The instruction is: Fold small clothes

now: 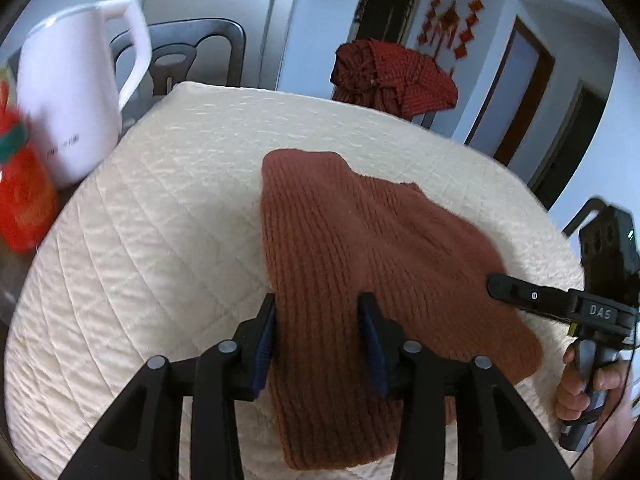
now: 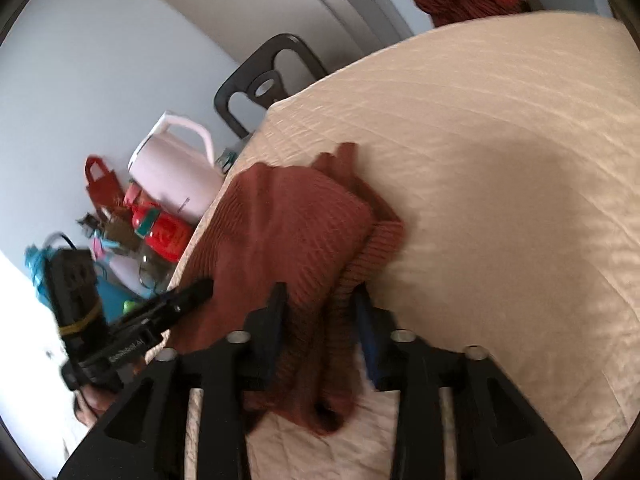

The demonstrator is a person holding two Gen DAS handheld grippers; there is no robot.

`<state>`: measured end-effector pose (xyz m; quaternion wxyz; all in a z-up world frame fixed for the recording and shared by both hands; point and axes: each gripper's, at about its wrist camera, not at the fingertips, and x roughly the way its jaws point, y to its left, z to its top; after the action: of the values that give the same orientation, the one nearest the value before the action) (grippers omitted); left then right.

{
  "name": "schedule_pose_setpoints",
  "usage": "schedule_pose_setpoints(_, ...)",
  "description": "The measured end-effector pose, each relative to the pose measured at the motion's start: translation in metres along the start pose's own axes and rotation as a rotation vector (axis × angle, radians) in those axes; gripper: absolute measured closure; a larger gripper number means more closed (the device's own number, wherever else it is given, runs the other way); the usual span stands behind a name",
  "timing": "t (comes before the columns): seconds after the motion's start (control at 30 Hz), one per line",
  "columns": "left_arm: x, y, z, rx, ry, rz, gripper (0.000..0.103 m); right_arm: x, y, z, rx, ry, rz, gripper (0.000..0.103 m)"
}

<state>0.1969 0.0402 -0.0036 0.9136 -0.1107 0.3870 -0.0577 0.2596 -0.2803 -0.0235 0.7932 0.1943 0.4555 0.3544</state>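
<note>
A rust-brown ribbed knit garment (image 1: 360,240) lies on the cream quilted table cover (image 1: 160,220). In the left wrist view my left gripper (image 1: 320,320) is open, its fingers straddling the garment's near-left part. My right gripper (image 1: 496,284) comes in from the right, its tip over the garment's right edge. In the right wrist view the garment (image 2: 288,232) is bunched in folds, and my right gripper (image 2: 320,312) is open with cloth between its fingers. The left gripper (image 2: 196,292) shows at the left, by the garment's edge.
A white kettle (image 1: 68,100) and a red bottle (image 1: 24,208) stand left of the cover. A dark chair (image 1: 180,56) stands behind the table. A red checked cloth (image 1: 396,76) hangs on another chair at the far side. Several small items (image 2: 120,240) crowd the table's left end.
</note>
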Motion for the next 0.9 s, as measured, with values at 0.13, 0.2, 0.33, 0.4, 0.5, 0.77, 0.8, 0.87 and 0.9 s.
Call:
schedule_pose_setpoints(0.13, -0.018, 0.001, 0.0, -0.023, -0.029, 0.0, 0.059, -0.024, 0.013, 0.002, -0.064, -0.061, -0.1, 0.065)
schedule_pose_setpoints(0.2, -0.031, -0.002, 0.0, -0.023, -0.064, 0.007, 0.059, -0.033, 0.027, 0.005, -0.118, -0.097, -0.133, 0.065)
schedule_pose_setpoints(0.33, -0.04, -0.013, 0.0, 0.0, -0.087, -0.005, 0.059, -0.022, 0.056, 0.009, -0.237, -0.088, -0.178, 0.071)
schedule_pose_setpoints(0.4, -0.029, -0.018, 0.0, 0.017, -0.06, 0.008, 0.059, -0.007, 0.059, 0.013, -0.254, -0.055, -0.195, 0.071)
schedule_pose_setpoints(0.5, -0.016, -0.019, -0.002, 0.035, -0.034, 0.062, 0.059, 0.022, 0.044, 0.02, -0.231, 0.02, -0.259, 0.071)
schedule_pose_setpoints(0.77, -0.039, -0.035, -0.01, 0.062, -0.043, 0.112, 0.059, -0.009, 0.068, 0.001, -0.302, -0.016, -0.243, 0.071)
schedule_pose_setpoints(0.8, -0.041, -0.037, -0.012, 0.064, -0.047, 0.113, 0.059, -0.015, 0.074, -0.004, -0.323, -0.021, -0.23, 0.071)
schedule_pose_setpoints(0.87, -0.047, -0.04, -0.016, 0.067, -0.053, 0.119, 0.059, -0.021, 0.084, -0.012, -0.364, -0.029, -0.221, 0.071)
schedule_pose_setpoints(0.9, -0.049, -0.04, -0.018, 0.066, -0.055, 0.122, 0.059, -0.023, 0.088, -0.015, -0.381, -0.029, -0.22, 0.071)
